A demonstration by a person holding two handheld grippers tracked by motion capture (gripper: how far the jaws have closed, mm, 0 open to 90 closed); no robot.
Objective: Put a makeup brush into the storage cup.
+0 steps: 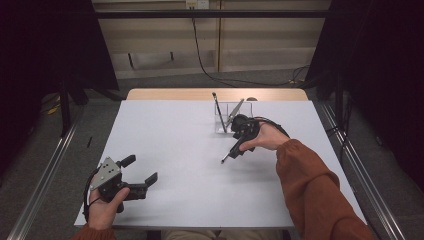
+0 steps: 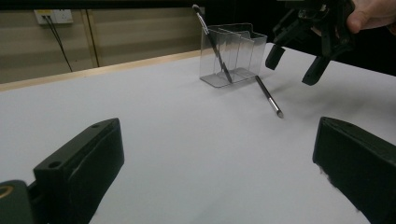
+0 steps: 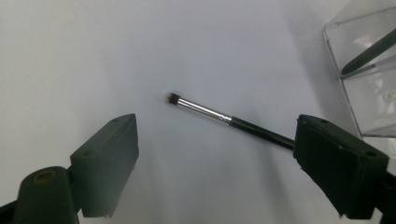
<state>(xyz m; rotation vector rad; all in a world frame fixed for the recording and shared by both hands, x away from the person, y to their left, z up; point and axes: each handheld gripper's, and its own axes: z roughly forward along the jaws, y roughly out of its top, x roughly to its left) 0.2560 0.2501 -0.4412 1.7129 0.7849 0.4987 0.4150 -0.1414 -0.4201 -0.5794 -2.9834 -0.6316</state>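
While the right gripper [image 1: 231, 152] hangs over the brush [image 3: 219, 119], its jaws stand wide with nothing between the pads; the brush lies flat on the table [image 1: 175, 150] just in front of the clear holder [image 1: 227, 119], handle end toward the holder, bristle tip pointing away from it; a second brush [image 2: 212, 42] leans upright inside the holder, and there's another thin tool in there too; left gripper [image 1: 142, 175] sits well away from the holder at the near left corner, jaws also wide apart and empty, just parked

Handling-wise I'd guess this thing is super light and stiff, thin round handle so it'll probably roll or skid if the pads come in crooked; bristles are the soft bit, wouldn't squeeze those; shiny metal ferrule looks slippery; best bet seems to be the black handle a bit behind the ferrule, jaws straddling it square across, then pinch gently; it sits so low on the table that the pads likely have to nearly scrape the surface
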